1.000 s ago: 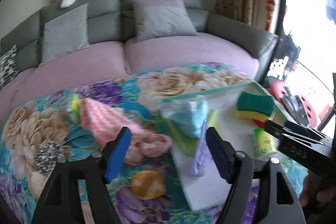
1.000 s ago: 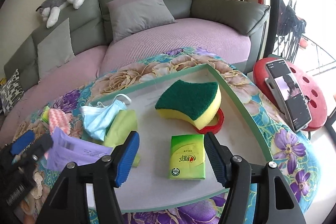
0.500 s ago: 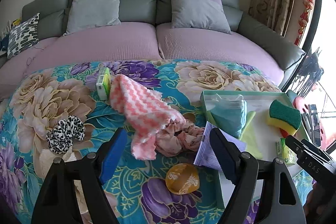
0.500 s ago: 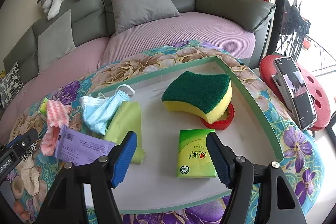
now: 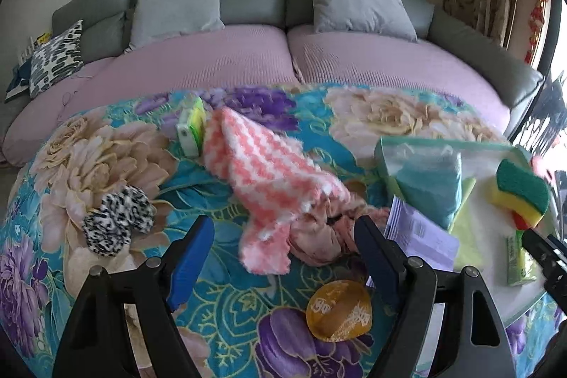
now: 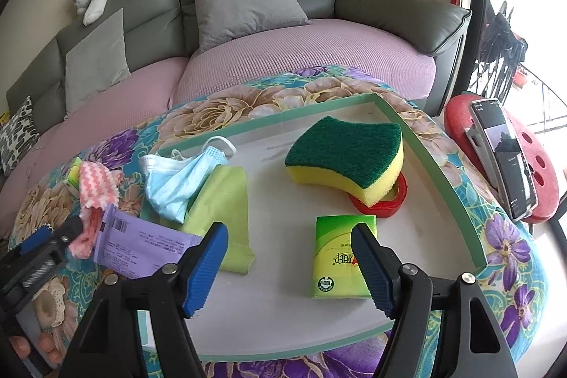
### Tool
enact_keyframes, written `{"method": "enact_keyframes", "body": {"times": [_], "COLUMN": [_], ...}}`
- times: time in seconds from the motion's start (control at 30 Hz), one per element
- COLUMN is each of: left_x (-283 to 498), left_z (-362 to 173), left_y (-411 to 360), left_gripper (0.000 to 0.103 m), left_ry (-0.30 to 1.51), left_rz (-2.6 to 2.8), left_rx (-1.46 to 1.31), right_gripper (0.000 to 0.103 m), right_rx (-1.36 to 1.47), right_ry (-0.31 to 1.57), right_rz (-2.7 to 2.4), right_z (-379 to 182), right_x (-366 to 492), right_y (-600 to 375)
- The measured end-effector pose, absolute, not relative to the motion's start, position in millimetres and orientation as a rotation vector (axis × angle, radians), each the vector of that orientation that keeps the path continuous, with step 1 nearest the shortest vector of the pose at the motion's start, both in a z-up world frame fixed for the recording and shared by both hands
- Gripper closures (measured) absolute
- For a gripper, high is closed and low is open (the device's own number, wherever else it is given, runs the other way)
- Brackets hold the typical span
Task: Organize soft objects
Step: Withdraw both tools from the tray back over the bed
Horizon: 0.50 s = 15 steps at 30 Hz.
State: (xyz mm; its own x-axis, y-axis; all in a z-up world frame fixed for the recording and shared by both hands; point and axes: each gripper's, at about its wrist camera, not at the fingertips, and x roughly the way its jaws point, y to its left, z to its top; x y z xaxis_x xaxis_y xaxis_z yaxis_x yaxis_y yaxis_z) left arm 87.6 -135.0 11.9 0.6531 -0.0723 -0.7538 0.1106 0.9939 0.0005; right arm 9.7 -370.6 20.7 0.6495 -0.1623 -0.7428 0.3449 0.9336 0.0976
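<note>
Since the earlier frames the left gripper point(image 5: 283, 257) has moved left, away from the tray point(image 6: 439, 172), toward the pink-and-white cloth point(image 5: 262, 172). Its jaws are wide open and hold nothing; the cloth lies on the flowered table point(image 5: 106, 144), its near end between the pads, partly over a crumpled pink fabric point(image 5: 326, 236). The right gripper point(image 6: 287, 264) hovers over the tray, jaws wide open and empty, near the green tissue pack point(image 6: 340, 261). The sponge point(image 6: 347, 158) and face mask point(image 6: 177, 179) lie in the tray.
</note>
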Motion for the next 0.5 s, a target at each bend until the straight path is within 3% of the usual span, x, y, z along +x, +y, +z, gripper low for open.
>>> {"method": "enact_keyframes", "body": {"times": [0.5], "left_x": [71.4], "left_z": [2.5], "left_y": [-188.5], "left_gripper": [0.021], "left_ry": [0.871], "left_rz": [-0.263], "left_rx": [0.163], "right_gripper": [0.028], "right_rx": [0.24], "right_ry": [0.815], "right_rz": [-0.297], "right_z": [22.0], "right_x": [7.8], "right_y": [-371.3]}}
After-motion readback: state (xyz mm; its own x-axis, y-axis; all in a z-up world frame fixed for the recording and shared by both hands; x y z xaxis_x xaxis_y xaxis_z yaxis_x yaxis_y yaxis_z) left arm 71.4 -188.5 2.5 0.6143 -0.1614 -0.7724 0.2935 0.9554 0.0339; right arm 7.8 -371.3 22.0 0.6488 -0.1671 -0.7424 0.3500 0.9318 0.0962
